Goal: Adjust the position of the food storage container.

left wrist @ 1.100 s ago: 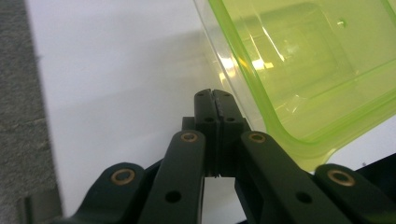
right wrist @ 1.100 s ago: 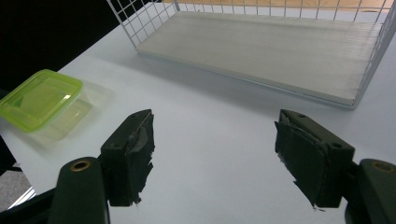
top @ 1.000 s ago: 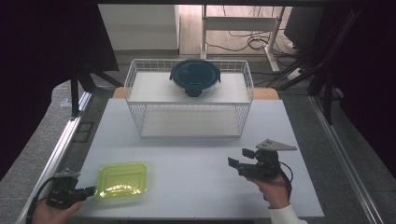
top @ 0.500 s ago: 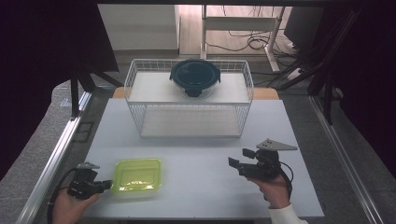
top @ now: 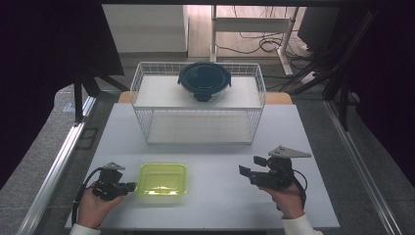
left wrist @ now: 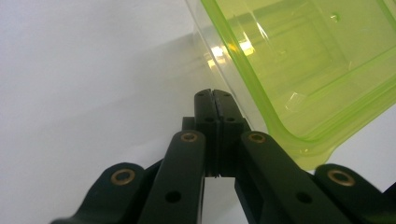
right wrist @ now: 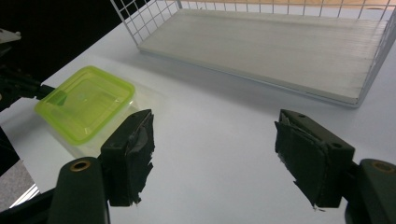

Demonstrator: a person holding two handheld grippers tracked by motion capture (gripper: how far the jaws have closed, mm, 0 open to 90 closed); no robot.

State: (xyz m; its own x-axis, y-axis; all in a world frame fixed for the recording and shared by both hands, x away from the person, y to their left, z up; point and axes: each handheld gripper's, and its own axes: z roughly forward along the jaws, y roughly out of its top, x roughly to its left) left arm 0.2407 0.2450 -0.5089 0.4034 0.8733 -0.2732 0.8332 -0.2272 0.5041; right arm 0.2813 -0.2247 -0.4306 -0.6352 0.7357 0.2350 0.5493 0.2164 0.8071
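Observation:
A yellow-green clear plastic container (top: 161, 179) lies on the white table near its front left. My left gripper (top: 131, 186) is shut, its tips against the container's left side. In the left gripper view the closed jaws (left wrist: 212, 95) sit just below the container's (left wrist: 303, 70) rim, with nothing between them. My right gripper (top: 249, 165) rests at the front right with its jaws wide apart and empty. In the right gripper view the right gripper (right wrist: 215, 154) frames bare table, with the container (right wrist: 86, 102) off to the left.
A white wire rack (top: 198, 113) with two shelves stands at the back middle of the table (top: 220, 205). A round glass container with a dark lid (top: 204, 81) sits on its top shelf. The lower shelf (right wrist: 280, 46) is bare.
My left gripper has moved right along the table's front, and the yellow-green container has slid right ahead of it. The right gripper has stayed still.

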